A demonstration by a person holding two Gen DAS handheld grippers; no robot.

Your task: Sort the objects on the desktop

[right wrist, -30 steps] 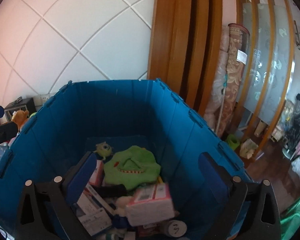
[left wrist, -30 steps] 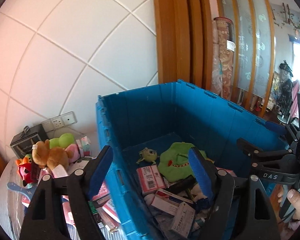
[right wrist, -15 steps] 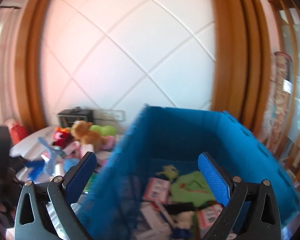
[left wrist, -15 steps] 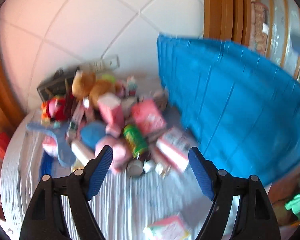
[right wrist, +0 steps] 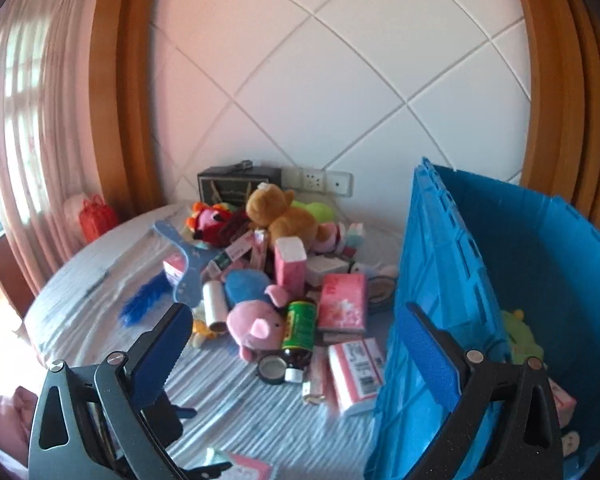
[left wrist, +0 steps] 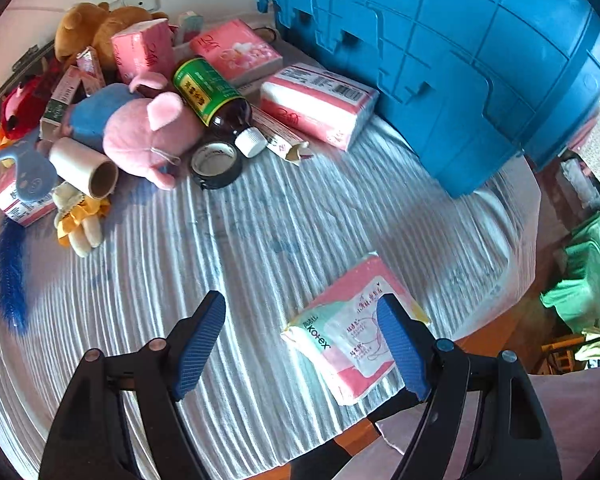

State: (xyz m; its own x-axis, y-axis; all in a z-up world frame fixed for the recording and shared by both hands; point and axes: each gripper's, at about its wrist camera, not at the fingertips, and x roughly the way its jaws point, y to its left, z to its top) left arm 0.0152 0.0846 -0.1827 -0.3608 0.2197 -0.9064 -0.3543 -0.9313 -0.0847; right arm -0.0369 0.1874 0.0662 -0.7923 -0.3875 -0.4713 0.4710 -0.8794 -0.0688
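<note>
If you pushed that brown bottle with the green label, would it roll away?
Probably a bit. The bottle lies on its side and looks round, so a sideways nudge could roll it. It leans against the pink pig and its cap nearly reaches the tape roll, which may stop it soon. It looks like glass, so likely heavy and breakable.

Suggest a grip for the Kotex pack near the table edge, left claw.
Probably come from above and pinch the Kotex pack across its short width, mid-length. It lies flat and alone, and the open left claw already has one pad over it.
</note>
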